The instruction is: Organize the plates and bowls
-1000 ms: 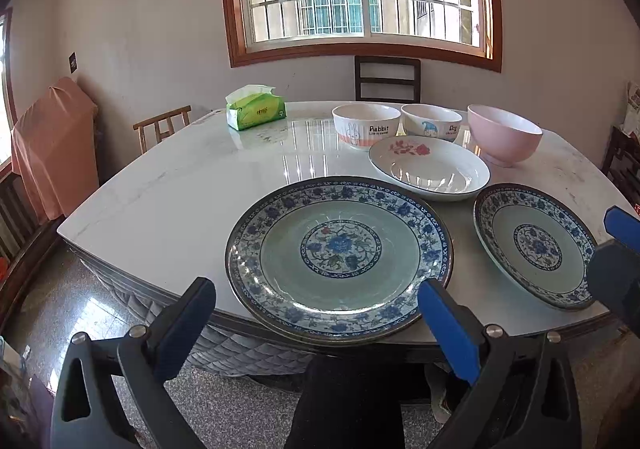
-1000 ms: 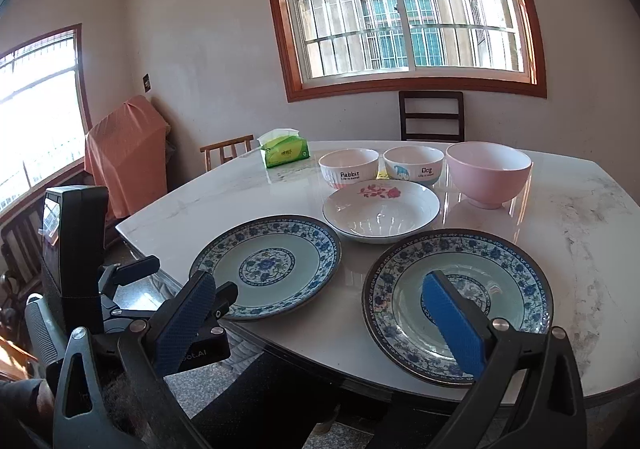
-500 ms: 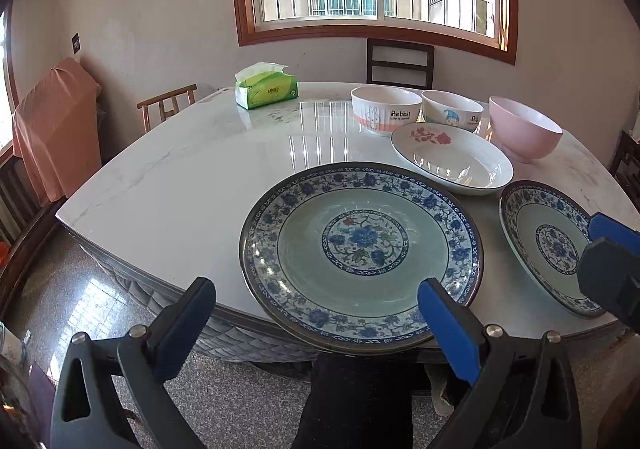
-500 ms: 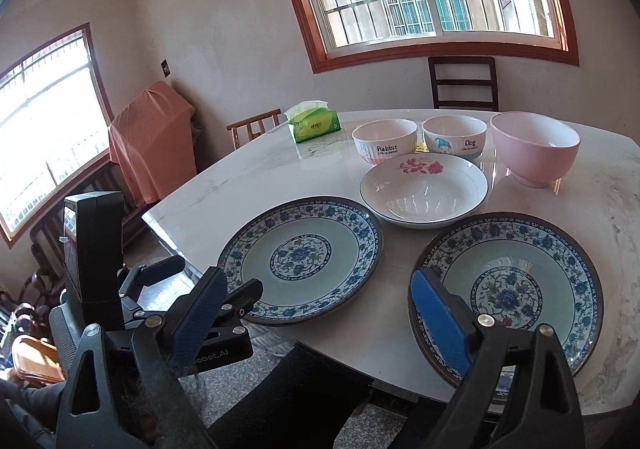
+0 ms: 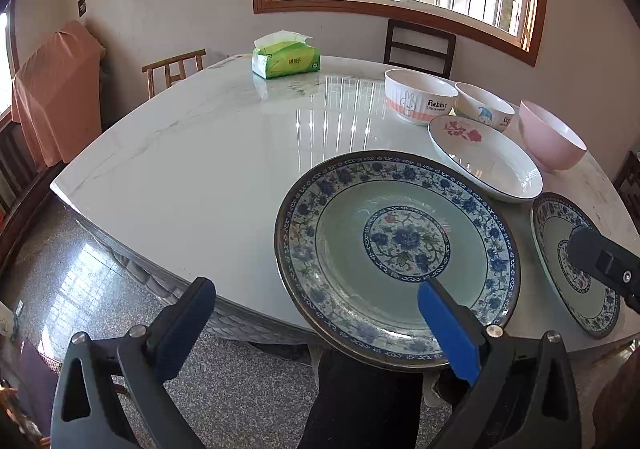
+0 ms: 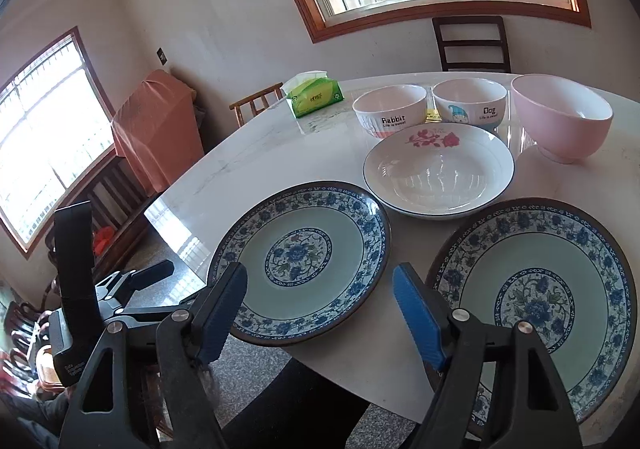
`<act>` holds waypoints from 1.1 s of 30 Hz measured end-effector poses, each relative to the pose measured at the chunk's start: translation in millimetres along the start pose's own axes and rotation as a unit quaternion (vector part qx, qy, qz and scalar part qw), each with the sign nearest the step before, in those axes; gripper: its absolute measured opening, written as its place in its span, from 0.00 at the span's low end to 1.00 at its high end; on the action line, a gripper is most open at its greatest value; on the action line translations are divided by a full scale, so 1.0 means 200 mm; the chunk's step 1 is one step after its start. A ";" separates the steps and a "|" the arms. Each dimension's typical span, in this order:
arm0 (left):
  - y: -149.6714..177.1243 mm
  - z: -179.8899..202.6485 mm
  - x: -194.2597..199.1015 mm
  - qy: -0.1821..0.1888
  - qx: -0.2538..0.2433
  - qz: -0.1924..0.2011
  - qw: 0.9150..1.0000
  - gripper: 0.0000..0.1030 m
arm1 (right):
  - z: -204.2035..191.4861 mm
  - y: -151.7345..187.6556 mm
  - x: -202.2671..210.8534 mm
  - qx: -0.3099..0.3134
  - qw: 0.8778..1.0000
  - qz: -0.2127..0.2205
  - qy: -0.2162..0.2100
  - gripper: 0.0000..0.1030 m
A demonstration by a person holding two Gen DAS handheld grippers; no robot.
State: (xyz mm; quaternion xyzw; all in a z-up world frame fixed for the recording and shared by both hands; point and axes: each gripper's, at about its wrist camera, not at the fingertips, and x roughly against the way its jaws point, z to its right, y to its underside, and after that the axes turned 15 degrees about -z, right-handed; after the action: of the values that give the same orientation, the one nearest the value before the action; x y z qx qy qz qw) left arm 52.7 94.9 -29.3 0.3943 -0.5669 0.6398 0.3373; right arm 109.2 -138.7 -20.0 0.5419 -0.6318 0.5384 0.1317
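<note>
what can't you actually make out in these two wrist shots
- Right blue-and-white patterned plate: left wrist view, partly covered by the right gripper's black body.
- Same plate: right wrist view, near rim hidden behind the right gripper, whose jaws have just been closing with nothing between them.
- Small print under "Dog" on the white cartoon bowl: too small.
- Small yellow item between the bowls: mostly hidden.
</note>
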 end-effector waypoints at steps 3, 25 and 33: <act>-0.03 -0.07 -0.02 0.024 0.019 -0.015 0.999 1.00 | 0.01 -0.05 -0.06 0.005 1.000 -0.017 0.004 0.69; -0.18 -0.22 -0.24 0.069 0.027 -0.080 0.994 1.00 | 0.14 -0.24 -0.39 -0.028 0.993 -0.116 -0.004 0.69; -0.18 -0.16 -0.22 0.061 -0.020 -0.070 0.995 0.52 | 0.12 -0.28 -0.45 -0.020 0.990 -0.138 -0.012 0.67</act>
State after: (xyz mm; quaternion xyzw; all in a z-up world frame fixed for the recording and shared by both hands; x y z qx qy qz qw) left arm 101.5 132.0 -53.4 0.3862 -0.5288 0.6264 0.4229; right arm 199.6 -99.4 -66.2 0.6277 -0.5630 0.4959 0.2074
